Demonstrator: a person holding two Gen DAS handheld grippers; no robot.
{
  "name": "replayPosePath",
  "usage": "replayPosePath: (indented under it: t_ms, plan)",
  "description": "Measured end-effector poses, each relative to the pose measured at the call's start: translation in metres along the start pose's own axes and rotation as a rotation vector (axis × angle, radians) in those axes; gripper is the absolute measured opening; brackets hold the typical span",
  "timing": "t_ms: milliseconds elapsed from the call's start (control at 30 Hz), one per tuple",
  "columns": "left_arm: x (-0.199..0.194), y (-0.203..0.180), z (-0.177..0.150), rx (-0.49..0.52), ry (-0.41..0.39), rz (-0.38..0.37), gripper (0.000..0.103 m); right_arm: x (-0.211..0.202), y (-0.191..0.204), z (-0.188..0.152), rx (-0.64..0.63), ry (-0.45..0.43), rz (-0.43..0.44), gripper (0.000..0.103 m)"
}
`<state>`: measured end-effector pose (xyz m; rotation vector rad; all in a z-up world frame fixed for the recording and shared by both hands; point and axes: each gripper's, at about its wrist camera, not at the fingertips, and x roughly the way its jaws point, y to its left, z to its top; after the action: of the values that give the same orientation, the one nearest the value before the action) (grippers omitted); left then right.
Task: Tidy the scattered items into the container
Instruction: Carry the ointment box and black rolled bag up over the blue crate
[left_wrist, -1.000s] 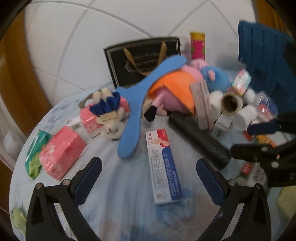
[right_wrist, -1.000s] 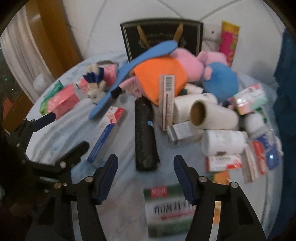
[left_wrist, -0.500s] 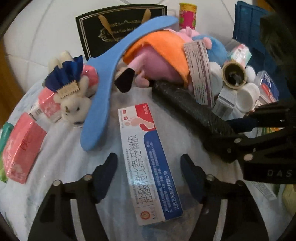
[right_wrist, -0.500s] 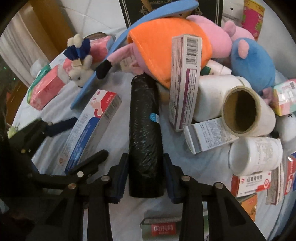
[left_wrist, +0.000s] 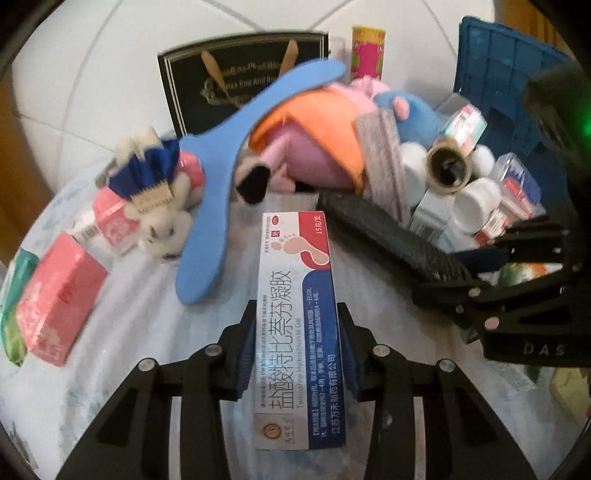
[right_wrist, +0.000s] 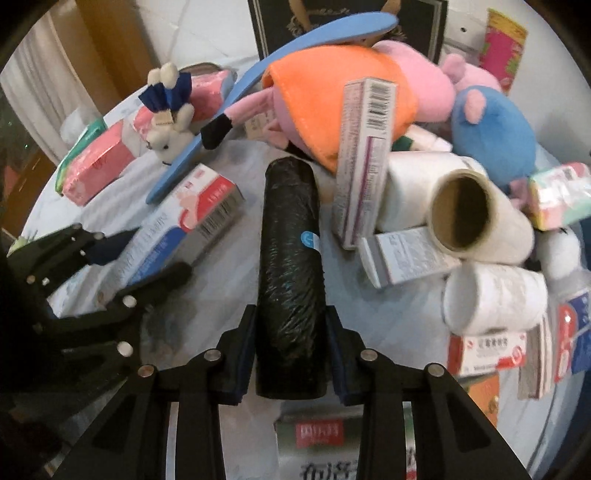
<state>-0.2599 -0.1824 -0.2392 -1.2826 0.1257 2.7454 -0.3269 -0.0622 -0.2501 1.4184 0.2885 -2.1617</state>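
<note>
A round table with a pale cloth (left_wrist: 140, 332) is strewn with items. My left gripper (left_wrist: 297, 314) is closing its jaws on a long white, red and blue ointment box (left_wrist: 295, 266), and both pads touch its long sides. In the right wrist view my right gripper (right_wrist: 291, 314) is shut on the near end of a black roll of bags (right_wrist: 290, 240). That roll (left_wrist: 388, 240) lies just right of the box, and the two grippers work side by side. A blue crate (left_wrist: 509, 74) stands at the back right.
Plush toys (right_wrist: 343, 96) are piled at the back under a blue shoe insole (left_wrist: 218, 166). White rolls (right_wrist: 461, 214) and small medicine boxes (right_wrist: 487, 350) crowd the right. Pink tissue packs (left_wrist: 55, 295) and a small rabbit toy (left_wrist: 159, 218) lie on the left. A black gift bag (left_wrist: 240, 77) stands behind.
Both grippers came down toward the table and closed. The left went from wide open to gripping the ointment box, and the right closed around the black roll.
</note>
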Motion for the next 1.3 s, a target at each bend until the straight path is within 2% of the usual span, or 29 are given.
replayPosePath:
  t_ms: [200,333,600,733,900,1067,1167,1300]
  plan:
    - [-0.036,0.001,0.005,0.018,-0.062,0.005,0.039,-0.042,0.005,-0.009,0.022,-0.081,0.023,0.033]
    - [-0.062,-0.004,0.014,0.033,-0.104,0.006,0.039,-0.085,0.013,-0.017,0.026,-0.163,0.029,0.033]
    - [-0.137,-0.021,0.040,0.086,-0.239,-0.020,0.039,-0.194,0.031,-0.046,0.076,-0.362,0.017,0.033]
    - [-0.187,-0.042,0.063,0.141,-0.349,-0.083,0.039,-0.257,0.023,-0.072,0.154,-0.469,-0.010,0.033]
    - [-0.234,-0.092,0.095,0.227,-0.457,-0.198,0.039,-0.339,0.014,-0.105,0.214,-0.612,-0.113,0.033]
    - [-0.262,-0.165,0.124,0.323,-0.509,-0.279,0.039,-0.417,-0.009,-0.141,0.267,-0.728,-0.234,0.033]
    - [-0.271,-0.215,0.142,0.357,-0.528,-0.314,0.039,-0.457,-0.035,-0.165,0.313,-0.773,-0.298,0.033]
    - [-0.277,-0.274,0.160,0.361,-0.541,-0.330,0.039,-0.497,-0.075,-0.193,0.352,-0.788,-0.361,0.034]
